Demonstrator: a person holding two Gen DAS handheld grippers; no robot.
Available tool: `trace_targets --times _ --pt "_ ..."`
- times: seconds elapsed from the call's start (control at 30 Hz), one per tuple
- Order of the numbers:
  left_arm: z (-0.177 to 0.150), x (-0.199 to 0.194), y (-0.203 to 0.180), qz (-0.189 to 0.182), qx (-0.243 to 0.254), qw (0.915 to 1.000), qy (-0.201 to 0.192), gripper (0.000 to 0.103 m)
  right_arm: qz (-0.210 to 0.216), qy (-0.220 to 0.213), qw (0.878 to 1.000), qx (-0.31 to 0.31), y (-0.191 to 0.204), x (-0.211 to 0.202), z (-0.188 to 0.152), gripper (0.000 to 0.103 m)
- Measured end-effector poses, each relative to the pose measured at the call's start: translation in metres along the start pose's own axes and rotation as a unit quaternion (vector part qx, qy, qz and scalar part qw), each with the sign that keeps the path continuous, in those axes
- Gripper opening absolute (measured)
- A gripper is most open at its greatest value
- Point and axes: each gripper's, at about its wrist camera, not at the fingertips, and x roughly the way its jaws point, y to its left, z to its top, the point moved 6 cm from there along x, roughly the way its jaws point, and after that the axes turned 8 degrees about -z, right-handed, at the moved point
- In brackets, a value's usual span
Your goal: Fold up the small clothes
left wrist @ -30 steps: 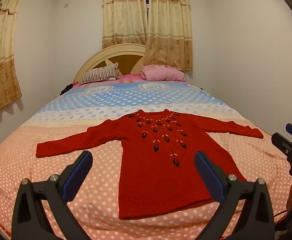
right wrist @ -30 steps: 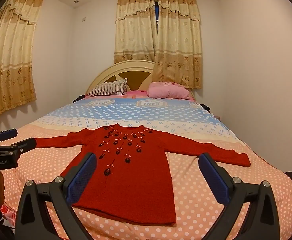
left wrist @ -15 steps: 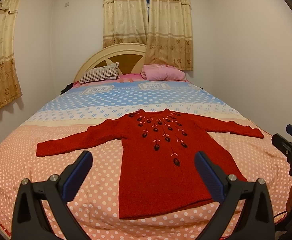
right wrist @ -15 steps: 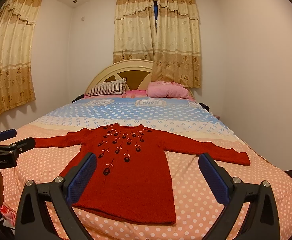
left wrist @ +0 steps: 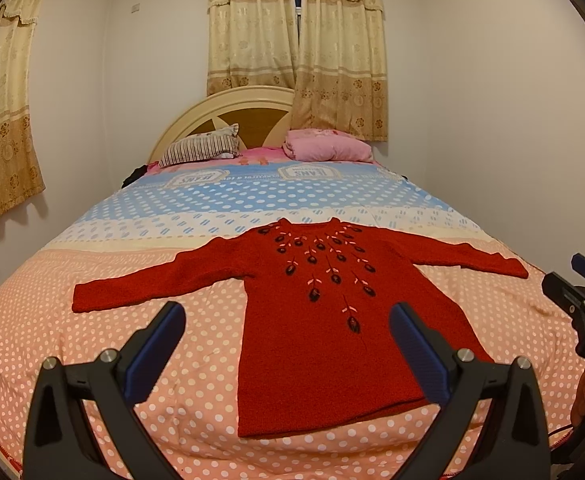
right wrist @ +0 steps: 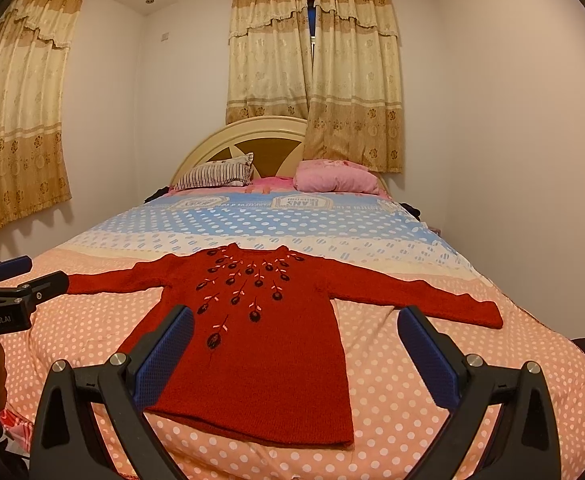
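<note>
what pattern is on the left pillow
Dark and white stripes on the pillow; right wrist view shows it best.

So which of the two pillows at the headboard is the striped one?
The striped pillow is on the left, propped against the headboard; the other, right of it, is the plain pink pillow.

Your right gripper (right wrist: 294,344) hangs over the foot of the bed (right wrist: 472,380) with its blue pads spread wide and nothing between them. Ahead of you the red sweater (right wrist: 268,332) lies flat on the dotted cover, both sleeves stretched out sideways. Your left gripper (right wrist: 24,276) shows at the left edge, near the sweater's left cuff.
</note>
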Motion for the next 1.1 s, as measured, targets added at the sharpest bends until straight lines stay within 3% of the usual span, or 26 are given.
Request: trace_targets --times 1.1 --pt "0.0006 -0.0002 0.0016 0.001 -0.002 1.0000 0.001 0.103 0.006 0.010 1.000 -0.001 0.0019 0.0081 -0.0078 0.102"
